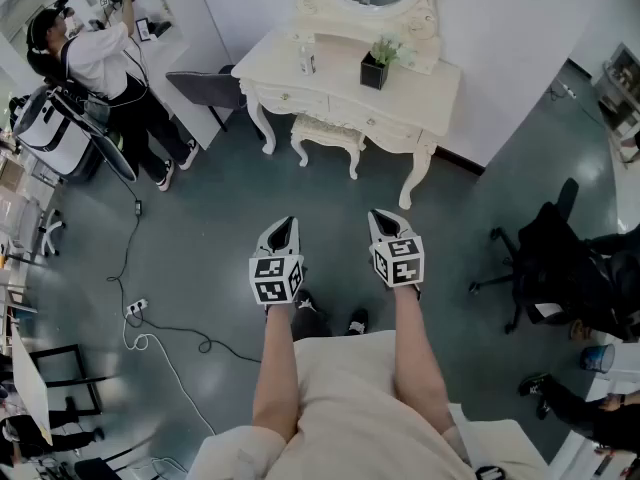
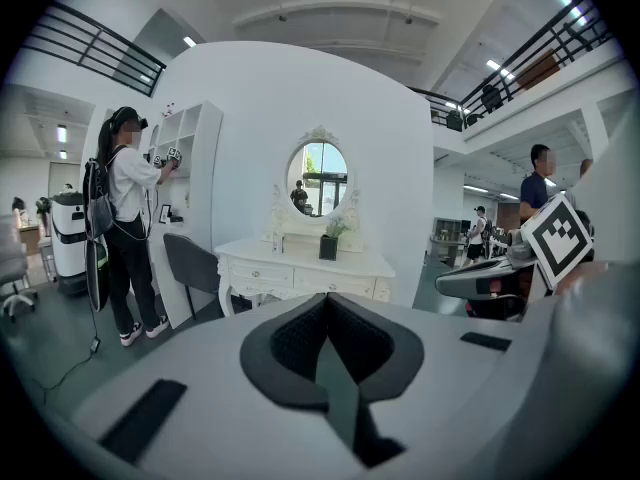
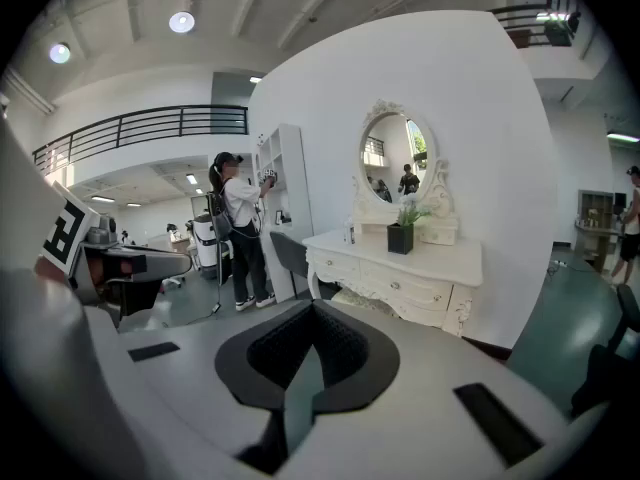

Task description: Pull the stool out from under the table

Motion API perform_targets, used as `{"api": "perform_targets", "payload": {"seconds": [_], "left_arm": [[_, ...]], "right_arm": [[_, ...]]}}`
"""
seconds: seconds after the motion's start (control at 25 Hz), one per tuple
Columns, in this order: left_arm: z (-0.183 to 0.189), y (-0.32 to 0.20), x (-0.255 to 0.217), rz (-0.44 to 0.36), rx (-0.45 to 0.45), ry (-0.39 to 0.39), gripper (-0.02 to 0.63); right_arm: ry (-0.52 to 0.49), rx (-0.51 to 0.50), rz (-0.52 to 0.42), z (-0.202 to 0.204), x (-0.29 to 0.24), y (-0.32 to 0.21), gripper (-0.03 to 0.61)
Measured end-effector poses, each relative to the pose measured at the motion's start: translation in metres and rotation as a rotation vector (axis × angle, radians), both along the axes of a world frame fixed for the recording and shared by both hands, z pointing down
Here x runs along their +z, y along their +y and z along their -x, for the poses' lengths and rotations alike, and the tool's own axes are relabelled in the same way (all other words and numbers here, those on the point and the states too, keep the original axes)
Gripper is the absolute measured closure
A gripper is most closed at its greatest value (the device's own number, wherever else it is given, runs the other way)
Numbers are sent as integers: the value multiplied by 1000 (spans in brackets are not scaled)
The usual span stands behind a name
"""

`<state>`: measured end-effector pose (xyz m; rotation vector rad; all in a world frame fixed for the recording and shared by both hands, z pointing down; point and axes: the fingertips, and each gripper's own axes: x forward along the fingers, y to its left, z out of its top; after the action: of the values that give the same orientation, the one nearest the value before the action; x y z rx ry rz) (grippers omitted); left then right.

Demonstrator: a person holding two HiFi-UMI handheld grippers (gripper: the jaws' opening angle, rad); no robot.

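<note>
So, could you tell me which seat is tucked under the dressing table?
The white carved stool, partly under the front edge of the table. The grey chair stands beside its left end, and the black office chair sits apart at right.

Under you: dark grey-green floor (image 1: 200, 258), glossy, black cable (image 1: 124, 258) trailing to power strip (image 1: 137, 307). Ahead of you, plain white wall (image 1: 500, 28). To your left, grey chair (image 1: 205, 88) beside white shelf unit (image 2: 200, 138). Black office chair (image 1: 545, 243) at your right. Overhead: round ceiling lights (image 3: 181, 21), black mezzanine railing (image 3: 140, 126).
</note>
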<state>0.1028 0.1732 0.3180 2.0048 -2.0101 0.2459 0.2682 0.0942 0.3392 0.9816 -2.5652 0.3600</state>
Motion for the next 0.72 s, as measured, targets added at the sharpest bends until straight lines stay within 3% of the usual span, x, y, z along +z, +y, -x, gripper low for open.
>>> {"api": "perform_targets", "payload": {"seconds": [0.36, 0.56, 0.72], "left_arm": [[0, 5, -4, -28, -11, 9, 598], [12, -2, 6, -36, -49, 117, 598], [15, -23, 11, -24, -30, 122, 598]], "right_arm": [[-78, 63, 20, -16, -5, -17, 535], [-77, 47, 87, -12, 6, -20, 535], [-86, 48, 84, -10, 4, -37, 535]]}}
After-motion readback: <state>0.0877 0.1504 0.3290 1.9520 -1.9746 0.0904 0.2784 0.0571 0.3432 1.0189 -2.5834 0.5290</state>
